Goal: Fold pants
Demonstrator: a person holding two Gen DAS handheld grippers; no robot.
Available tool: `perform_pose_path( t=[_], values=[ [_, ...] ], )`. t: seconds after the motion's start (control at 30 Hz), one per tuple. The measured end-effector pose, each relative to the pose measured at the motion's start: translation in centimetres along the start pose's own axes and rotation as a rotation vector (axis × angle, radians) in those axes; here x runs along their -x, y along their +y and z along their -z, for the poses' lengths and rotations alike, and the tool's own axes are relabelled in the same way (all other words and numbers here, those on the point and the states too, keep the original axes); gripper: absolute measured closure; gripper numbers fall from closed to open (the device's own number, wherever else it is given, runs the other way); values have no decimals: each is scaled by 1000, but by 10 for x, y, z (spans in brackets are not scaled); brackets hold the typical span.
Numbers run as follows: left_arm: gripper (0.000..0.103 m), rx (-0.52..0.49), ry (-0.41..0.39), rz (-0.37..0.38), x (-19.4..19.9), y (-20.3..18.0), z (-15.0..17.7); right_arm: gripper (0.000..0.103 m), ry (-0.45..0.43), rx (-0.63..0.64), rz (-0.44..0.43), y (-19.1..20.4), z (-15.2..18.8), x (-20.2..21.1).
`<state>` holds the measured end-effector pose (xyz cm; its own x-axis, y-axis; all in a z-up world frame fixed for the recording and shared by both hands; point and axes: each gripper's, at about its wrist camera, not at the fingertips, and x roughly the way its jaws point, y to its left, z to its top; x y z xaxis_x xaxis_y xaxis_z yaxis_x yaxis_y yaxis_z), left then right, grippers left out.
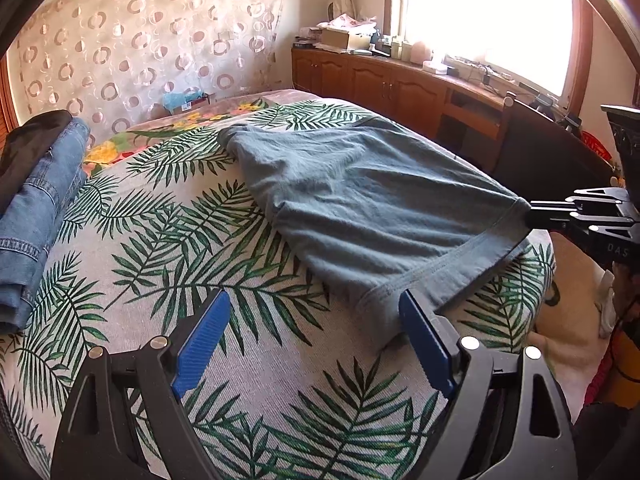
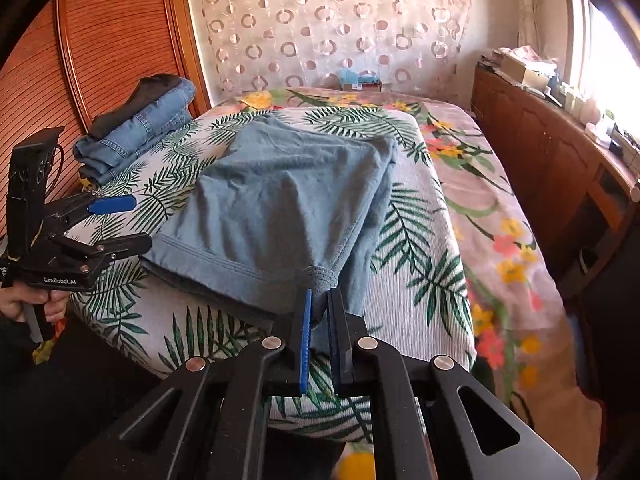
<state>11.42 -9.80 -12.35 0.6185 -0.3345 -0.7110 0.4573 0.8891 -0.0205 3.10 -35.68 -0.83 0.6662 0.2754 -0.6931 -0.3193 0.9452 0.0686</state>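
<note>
Grey-blue pants lie folded on a palm-leaf cloth on the bed, also in the right wrist view. My left gripper is open, its right finger beside the near waistband corner, nothing between the pads. It shows in the right wrist view at the left, open. My right gripper is shut on the pants' waistband corner and lifts it slightly. It shows in the left wrist view at the right, pinching the cloth.
Folded blue jeans with a dark garment on top sit at the left of the bed. A wooden cabinet runs under the window. A floral bedspread lies to the right. A wooden wardrobe stands at the left.
</note>
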Motion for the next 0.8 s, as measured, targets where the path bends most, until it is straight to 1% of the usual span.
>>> perform_pose_path(
  t=[0.1, 0.3, 0.33, 0.4, 0.43, 0.53, 0.67, 0.73, 0.77, 0.8],
  values=[
    [16, -4, 5, 15, 1, 0, 3, 95, 21, -26, 2, -2, 4, -6],
    [17, -12, 21, 50, 1, -3, 8, 95, 16, -29, 6, -2, 2, -5],
    [21, -14, 22, 52, 0, -4, 9, 95, 15, -35, 3, -3, 2, -4],
    [23, -17, 26, 65, 0, -6, 10, 95, 6, -53, -6, -5, 0, -2],
    [27, -17, 25, 68, 0, -6, 9, 95, 3, -58, -10, -7, 0, 0],
    [34, -23, 27, 80, 0, -10, 9, 94, -12, -61, -9, -6, -1, 3],
    [38, -49, 41, 81, -5, -17, 9, 93, -37, -50, 14, -2, -2, 7],
    [47, -53, 47, 86, -7, -19, 9, 93, -52, -47, 20, 0, -1, 9],
    [47, -54, 48, 89, -7, -19, 9, 92, -61, -47, 21, 1, -1, 10],
    [51, -56, 46, 90, -7, -20, 10, 92, -64, -46, 21, 2, -1, 9]
  ],
)
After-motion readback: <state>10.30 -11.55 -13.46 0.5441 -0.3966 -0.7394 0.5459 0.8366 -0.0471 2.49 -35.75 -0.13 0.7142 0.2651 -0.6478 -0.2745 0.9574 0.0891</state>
